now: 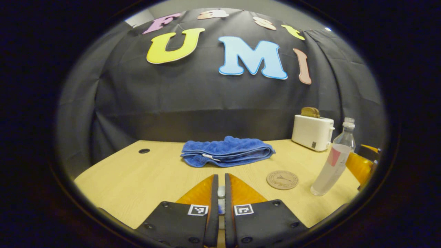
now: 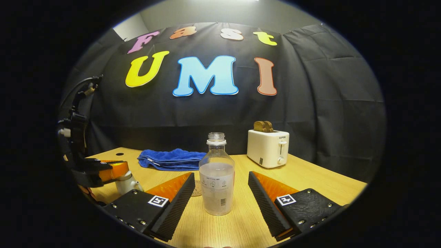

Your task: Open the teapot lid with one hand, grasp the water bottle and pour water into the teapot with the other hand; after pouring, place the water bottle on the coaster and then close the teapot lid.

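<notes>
The right tool [image 2: 218, 203] stands spread around the upright bottle [image 2: 217, 175] on the worktop [image 2: 310, 179]; squeeze mid-body, squarely. The left tool [image 1: 221, 193] is pressed on the teapot lid knob [image 1: 221, 191].

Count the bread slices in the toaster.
2, as far as I can tell: both slices stand side by side in the toaster at the table's back right. Their overlap blurs the split, so the count is uncertain.
</notes>
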### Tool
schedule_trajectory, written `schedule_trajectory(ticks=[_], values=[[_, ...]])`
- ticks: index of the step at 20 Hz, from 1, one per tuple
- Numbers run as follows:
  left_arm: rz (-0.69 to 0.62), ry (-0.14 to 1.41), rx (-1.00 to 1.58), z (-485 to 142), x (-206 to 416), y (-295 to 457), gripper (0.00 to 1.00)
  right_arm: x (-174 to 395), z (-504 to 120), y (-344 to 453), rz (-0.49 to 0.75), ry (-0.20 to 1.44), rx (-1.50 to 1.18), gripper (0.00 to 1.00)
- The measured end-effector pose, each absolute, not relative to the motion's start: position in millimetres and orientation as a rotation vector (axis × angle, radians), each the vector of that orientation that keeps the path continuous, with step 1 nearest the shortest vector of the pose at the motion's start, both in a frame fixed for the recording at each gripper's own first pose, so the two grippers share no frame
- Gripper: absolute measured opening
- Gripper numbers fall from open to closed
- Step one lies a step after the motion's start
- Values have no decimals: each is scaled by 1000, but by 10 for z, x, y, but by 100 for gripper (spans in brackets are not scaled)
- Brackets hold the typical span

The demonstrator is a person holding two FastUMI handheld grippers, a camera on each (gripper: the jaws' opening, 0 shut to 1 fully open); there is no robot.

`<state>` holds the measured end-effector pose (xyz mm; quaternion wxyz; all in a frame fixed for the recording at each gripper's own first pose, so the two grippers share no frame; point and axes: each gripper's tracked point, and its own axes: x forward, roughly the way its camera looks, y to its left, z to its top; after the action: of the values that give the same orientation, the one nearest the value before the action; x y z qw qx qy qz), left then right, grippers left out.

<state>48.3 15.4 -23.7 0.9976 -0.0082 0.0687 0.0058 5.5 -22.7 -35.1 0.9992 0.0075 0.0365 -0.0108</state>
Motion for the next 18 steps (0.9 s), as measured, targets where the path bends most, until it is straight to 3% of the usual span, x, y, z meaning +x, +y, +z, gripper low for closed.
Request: schedule_trajectory(ticks=[6,17,18], values=[[26,100,-46,-51,424,395,14,193,-478,-191,-9,116,0,98],[191,110,-38,-150,344,1546,14,487,-771,-115,-33,218,-62,97],[199,114,-41,-167,335,1616,14,495,-806,-123,-41,227,-73,93]])
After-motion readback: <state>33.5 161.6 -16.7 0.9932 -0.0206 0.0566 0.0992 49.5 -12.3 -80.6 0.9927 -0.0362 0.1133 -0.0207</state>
